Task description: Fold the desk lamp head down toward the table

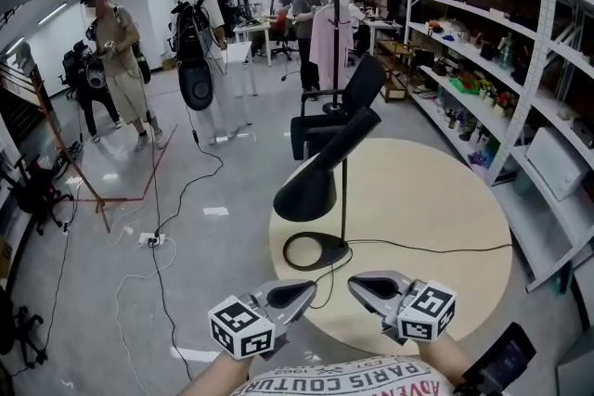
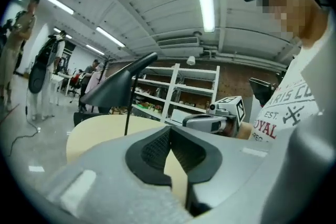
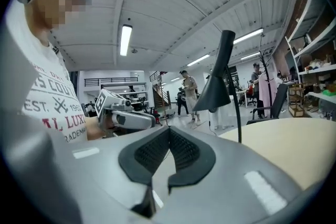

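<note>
A round pale table is sitting in a busy workshop. At 7 o'clock from the desk lamp, the left gripper is hovering, closed and empty. At 5 o'clock the right gripper is doing likewise. Nothing is touching the lamp. Its head is slanting downward, so folding looks either finished or unstarted, and its hinge is hiding.

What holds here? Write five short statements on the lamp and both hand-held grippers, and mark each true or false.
1. The desk lamp stands on the round table. True.
2. The left hand-held gripper clamps the lamp. False: it is shut on nothing, clear of the lamp.
3. The right hand-held gripper is shut and empty. True.
4. The lamp head rests on the tabletop. False: it sits raised on the stem, tilted.
5. A cord runs from the lamp's base across the table. True.
</note>
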A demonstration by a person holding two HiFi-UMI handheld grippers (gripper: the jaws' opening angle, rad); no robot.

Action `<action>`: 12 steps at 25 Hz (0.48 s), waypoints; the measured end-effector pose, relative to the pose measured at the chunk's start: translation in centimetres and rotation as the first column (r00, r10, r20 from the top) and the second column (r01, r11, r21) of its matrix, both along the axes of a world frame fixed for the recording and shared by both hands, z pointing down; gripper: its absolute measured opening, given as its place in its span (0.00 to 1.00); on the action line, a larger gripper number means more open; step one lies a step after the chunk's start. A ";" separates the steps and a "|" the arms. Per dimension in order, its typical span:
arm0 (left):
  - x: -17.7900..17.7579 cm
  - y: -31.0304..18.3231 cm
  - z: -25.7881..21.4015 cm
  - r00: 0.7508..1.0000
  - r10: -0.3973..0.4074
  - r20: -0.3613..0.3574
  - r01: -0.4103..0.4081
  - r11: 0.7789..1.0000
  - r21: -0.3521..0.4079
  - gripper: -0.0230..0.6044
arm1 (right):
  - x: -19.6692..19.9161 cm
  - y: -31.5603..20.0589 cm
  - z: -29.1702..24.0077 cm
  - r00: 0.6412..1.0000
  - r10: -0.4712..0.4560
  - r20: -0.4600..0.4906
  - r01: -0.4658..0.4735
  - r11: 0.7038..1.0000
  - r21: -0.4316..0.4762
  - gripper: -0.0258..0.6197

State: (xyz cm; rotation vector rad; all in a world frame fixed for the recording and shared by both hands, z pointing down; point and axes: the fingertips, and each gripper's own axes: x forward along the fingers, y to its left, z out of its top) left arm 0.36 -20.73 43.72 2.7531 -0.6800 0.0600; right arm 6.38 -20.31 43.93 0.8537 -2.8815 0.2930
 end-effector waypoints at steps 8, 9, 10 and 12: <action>-0.9 8.0 -1.4 0.984 0.135 0.120 -0.148 0.983 0.106 0.03 | -2.9 7.1 -1.3 0.999 0.010 -0.044 -0.008 0.999 0.043 0.04; -1.4 9.3 -1.4 0.981 0.151 0.122 -0.163 0.981 0.101 0.03 | -3.6 8.2 -1.1 0.999 0.013 -0.045 -0.011 0.999 0.042 0.04; -1.9 10.4 -1.4 0.979 0.163 0.122 -0.175 0.980 0.096 0.03 | -4.3 9.2 -1.0 0.999 0.014 -0.044 -0.012 0.999 0.038 0.04; -2.7 12.4 -1.3 0.977 0.174 0.126 -0.185 0.979 0.086 0.03 | -5.5 11.2 -1.0 0.999 0.022 -0.035 -0.020 0.999 0.033 0.04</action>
